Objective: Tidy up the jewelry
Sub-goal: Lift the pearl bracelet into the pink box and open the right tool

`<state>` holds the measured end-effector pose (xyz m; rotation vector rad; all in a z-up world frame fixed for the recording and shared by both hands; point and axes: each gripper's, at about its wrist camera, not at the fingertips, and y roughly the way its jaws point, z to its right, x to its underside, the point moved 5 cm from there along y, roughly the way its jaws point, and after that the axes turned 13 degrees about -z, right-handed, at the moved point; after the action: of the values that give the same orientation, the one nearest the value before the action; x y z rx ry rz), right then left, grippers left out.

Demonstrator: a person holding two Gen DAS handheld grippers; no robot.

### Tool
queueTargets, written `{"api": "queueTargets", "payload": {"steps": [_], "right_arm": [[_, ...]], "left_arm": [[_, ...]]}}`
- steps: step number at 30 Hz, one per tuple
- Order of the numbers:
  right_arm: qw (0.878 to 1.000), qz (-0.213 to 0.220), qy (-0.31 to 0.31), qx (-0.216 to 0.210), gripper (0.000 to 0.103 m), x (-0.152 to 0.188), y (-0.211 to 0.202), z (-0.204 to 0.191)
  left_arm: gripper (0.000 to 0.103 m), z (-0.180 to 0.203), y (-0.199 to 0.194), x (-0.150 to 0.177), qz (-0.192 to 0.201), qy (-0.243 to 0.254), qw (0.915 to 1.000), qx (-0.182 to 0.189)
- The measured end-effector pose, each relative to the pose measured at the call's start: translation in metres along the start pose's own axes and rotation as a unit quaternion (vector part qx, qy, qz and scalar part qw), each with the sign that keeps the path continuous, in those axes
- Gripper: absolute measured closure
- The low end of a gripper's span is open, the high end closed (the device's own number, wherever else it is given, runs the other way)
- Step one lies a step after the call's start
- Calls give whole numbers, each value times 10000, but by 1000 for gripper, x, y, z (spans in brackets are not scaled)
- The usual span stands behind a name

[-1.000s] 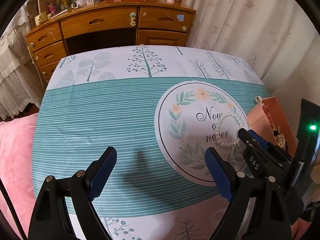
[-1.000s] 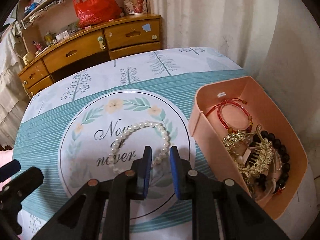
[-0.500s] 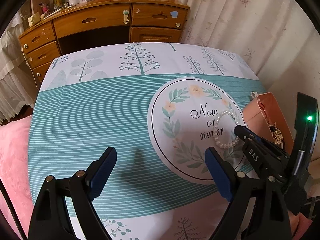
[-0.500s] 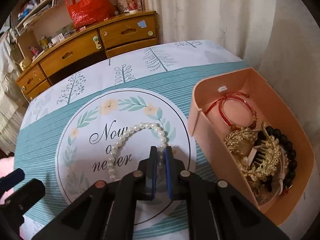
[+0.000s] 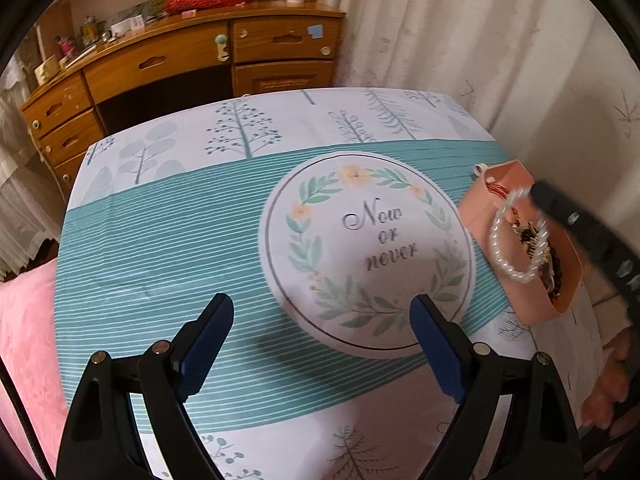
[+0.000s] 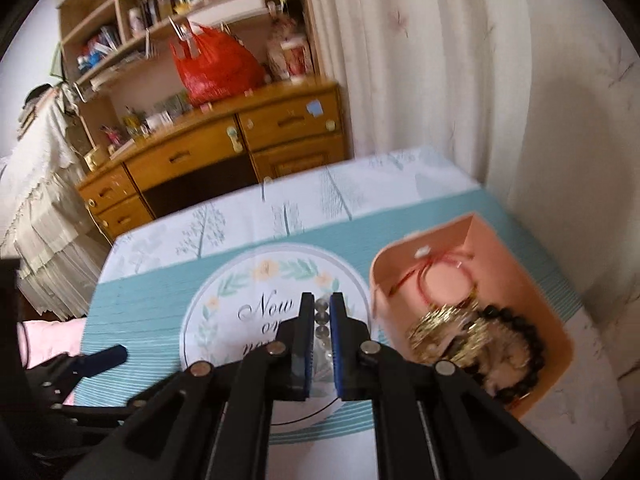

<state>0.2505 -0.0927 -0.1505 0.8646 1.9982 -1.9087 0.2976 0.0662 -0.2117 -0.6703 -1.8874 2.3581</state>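
Tightly pinched: right gripper (image 6: 321,312), pearl bracelet (image 5: 516,240)

Pearl bracelet (image 5: 516,240) hangs above box (image 5: 532,312) right of tablecloth (image 5: 160,248).

The table (image 5: 168,240) lies bare across the left and middle of the frame, open to any gripper, while at the right edge the pink box (image 5: 560,304) (half full of jewelry) and the curtain (image 5: 460,32) close behind it hem in the passage there.
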Motion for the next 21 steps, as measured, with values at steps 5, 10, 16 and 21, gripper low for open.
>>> {"api": "queueTargets", "payload": {"steps": [5, 10, 16, 21], "right_arm": [[9978, 650, -142, 27, 96, -6, -30, 10], [9966, 803, -13, 199, 96, -6, -37, 24], [9918, 210, 1040, 709, 94, 10, -13, 74], [9752, -435, 2092, 574, 87, 39, 3, 115]], "left_arm": [[15, 12, -1, 2, -9, 86, 9999, 136], [15, 23, -1, 6, -44, 234, 9995, 214], [15, 31, 2, 10, -129, 336, 9990, 283], [15, 36, -4, 20, -161, 159, 9992, 326]]}}
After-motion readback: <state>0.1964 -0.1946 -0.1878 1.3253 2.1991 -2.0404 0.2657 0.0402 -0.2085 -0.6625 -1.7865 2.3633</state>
